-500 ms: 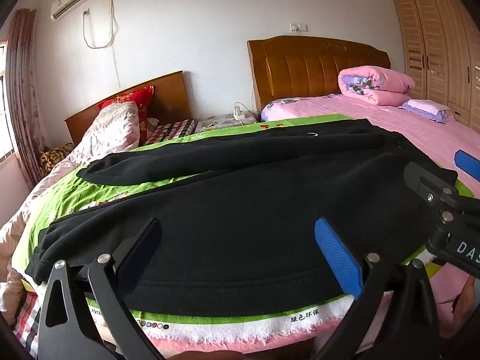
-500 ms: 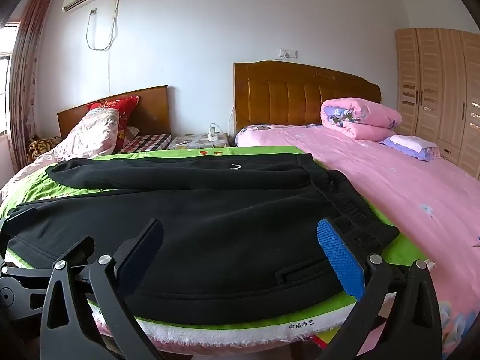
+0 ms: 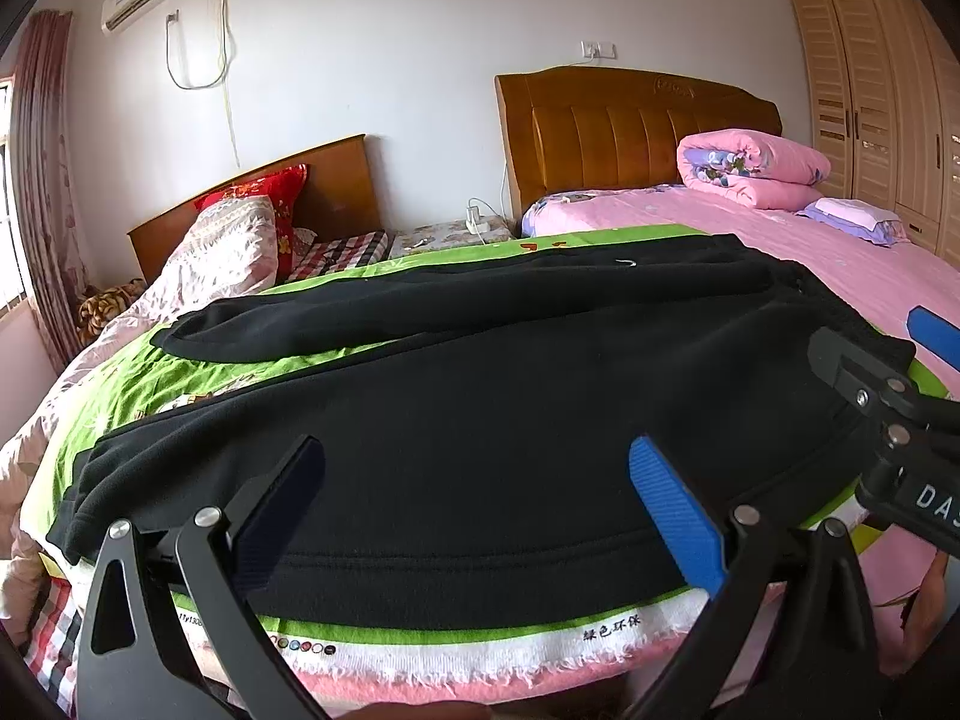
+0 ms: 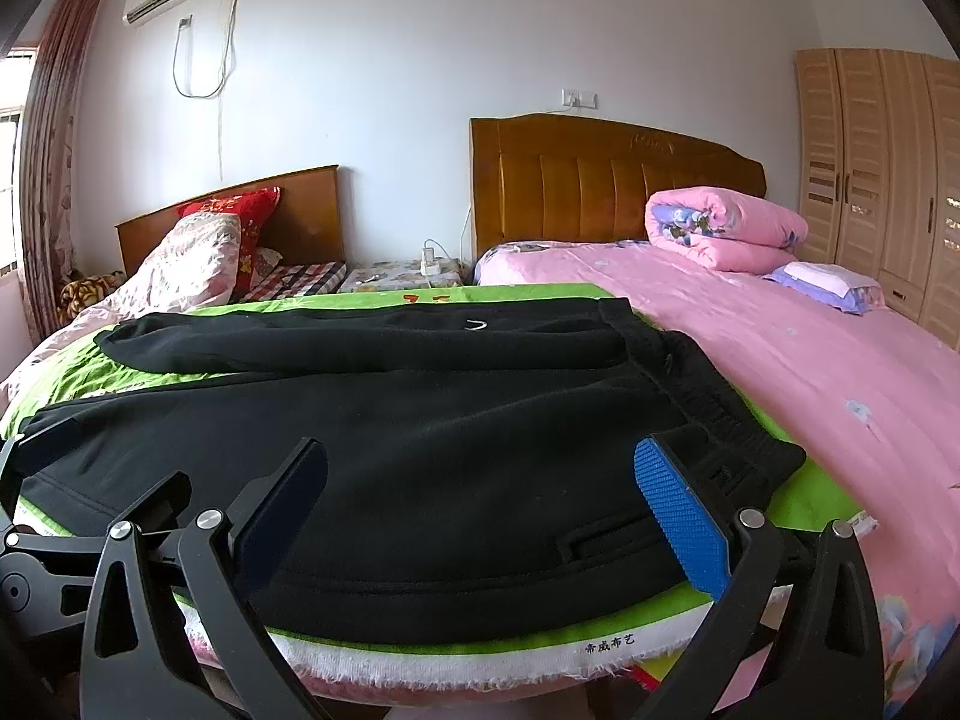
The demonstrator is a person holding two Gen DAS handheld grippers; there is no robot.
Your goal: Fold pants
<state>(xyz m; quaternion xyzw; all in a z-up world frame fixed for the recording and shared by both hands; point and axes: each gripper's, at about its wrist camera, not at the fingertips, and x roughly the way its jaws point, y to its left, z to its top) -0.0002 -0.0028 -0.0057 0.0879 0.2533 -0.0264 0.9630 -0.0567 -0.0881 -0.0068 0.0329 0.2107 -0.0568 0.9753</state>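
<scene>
From the left wrist, the left gripper (image 3: pixel 474 504) hovered over the near edge of the black pants (image 3: pixel 480 420), its jaws wide apart and holding nothing. The pants lay spread flat on a green sheet (image 3: pixel 120 384) on the bed (image 3: pixel 840 276), one leg folded across the far side. The sheet's white selvedge (image 3: pixel 480 648) carried printed Chinese characters, 绿色环保, beside a row of colour dots. The right gripper (image 3: pixel 888 414) reached in from the right edge near the waistband, with the letters "DA" showing on a white label; its jaws could not be judged from here.

From the right wrist, the right gripper (image 4: pixel 480 504) hung over the pants (image 4: pixel 420 450) near the waistband end, jaws wide open and empty. A small white logo (image 4: pixel 477 324) marked the far leg. The selvedge (image 4: pixel 480 654) here read 帝威布艺. Part of the left gripper (image 4: pixel 36 480) showed at the left edge.
</scene>
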